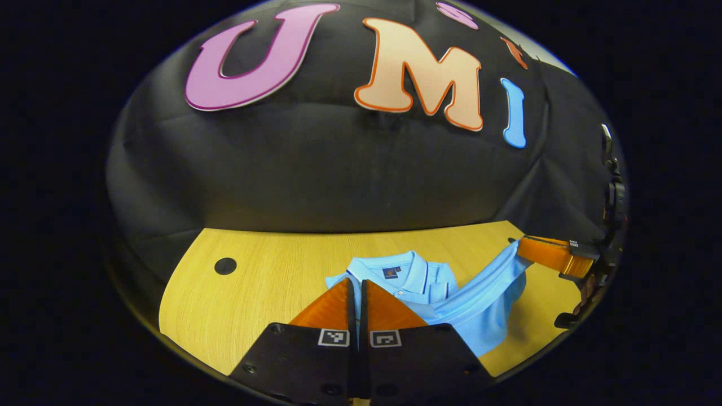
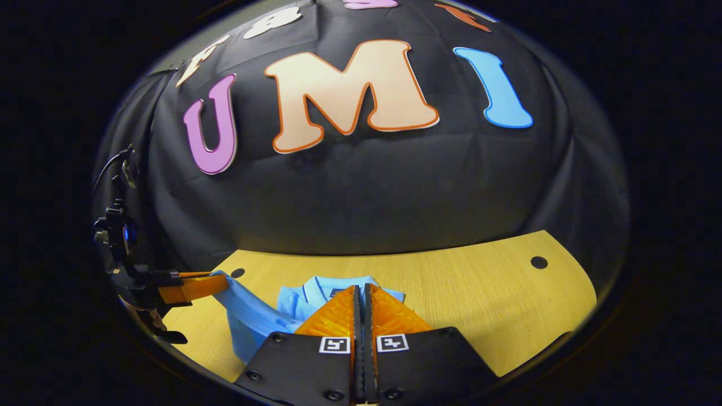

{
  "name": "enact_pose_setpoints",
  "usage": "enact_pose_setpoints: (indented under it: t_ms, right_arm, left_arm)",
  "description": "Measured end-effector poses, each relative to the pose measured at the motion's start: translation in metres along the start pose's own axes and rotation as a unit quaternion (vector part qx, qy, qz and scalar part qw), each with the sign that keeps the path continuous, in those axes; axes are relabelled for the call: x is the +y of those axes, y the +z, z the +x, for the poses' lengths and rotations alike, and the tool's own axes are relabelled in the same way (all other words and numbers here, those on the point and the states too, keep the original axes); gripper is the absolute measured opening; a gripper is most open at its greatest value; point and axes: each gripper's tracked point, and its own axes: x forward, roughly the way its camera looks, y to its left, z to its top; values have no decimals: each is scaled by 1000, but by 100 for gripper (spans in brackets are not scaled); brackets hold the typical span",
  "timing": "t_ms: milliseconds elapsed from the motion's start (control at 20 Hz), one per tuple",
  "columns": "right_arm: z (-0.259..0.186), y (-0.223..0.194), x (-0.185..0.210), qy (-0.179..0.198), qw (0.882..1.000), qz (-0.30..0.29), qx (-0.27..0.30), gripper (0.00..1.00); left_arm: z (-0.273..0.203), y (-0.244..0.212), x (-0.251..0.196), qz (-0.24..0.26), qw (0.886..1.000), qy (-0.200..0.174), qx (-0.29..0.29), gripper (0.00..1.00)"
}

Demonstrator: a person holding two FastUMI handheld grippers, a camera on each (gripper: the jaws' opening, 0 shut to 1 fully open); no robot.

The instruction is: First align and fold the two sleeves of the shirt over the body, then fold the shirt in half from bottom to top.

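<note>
Gripping shirt (image 1: 451, 304) corners, both claws, above table (image 1: 271, 287).

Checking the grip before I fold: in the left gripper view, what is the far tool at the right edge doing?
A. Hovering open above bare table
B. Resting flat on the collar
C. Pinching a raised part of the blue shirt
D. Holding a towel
C: the right tool is closed on a fold of the blue shirt, which rises from the table to its tips.
</note>
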Motion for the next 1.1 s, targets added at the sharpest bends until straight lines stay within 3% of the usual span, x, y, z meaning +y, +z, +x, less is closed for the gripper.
enact_pose_setpoints:
  t_ms: [150,300,600,650,700,750,850,900,950,1100]
  right_arm:
    - [46,-28,-11,-22,999,13,29,0]
    - [80,-66,-28,-51,996,21,63,3]
    - [96,-94,-44,-71,993,24,94,3]
    - [91,-91,-42,-65,993,20,94,10]
    - [85,-83,-40,-59,995,9,84,24]
    - [74,-69,-35,-48,997,-6,66,44]
    - [41,-31,-28,-35,998,-43,18,84]
    - [16,-8,-25,-29,998,-61,-9,93]
    - [-10,13,-22,-22,996,-75,-35,100]
    - [-90,66,-15,1,989,-99,-106,100]
  left_arm:
    - [42,-13,12,-2,1000,0,18,0]
    - [72,-36,25,-12,999,10,40,1]
    - [92,-80,43,-41,995,37,84,0]
    - [87,-78,42,-49,995,39,82,0]
    - [82,-73,41,-54,995,42,78,2]
    - [71,-63,39,-56,995,42,71,12]
    - [45,-30,33,-57,997,50,28,58]
    - [21,-6,28,-53,997,57,-1,82]
    - [-2,15,25,-47,996,72,-32,83]
    - [-84,54,10,-24,989,118,-91,92]
